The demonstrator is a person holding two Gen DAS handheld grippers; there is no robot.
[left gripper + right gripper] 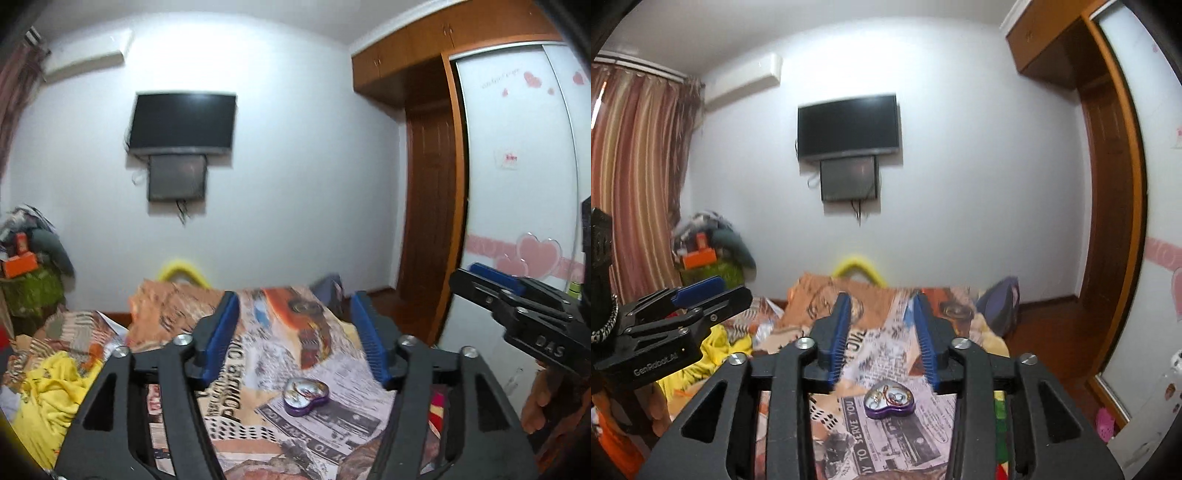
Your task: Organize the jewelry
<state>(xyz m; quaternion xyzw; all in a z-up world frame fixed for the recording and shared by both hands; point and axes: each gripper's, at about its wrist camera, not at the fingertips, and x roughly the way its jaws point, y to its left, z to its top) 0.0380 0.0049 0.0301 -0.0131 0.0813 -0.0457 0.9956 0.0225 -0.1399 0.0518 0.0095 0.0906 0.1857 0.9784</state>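
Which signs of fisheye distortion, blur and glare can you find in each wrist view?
Left wrist view: the wardrobe bows outward, the yellow cloth is smeared, and the heart-shaped tin gleams. Right wrist view: the curtain curves and corners go black, but the tin's contents look sharper.

Tin's jewelry too small.

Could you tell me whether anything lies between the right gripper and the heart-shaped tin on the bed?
Nothing visible does. The heart tin sits open on the bedspread, below and ahead of the open right gripper; the left gripper hangs off to the side.
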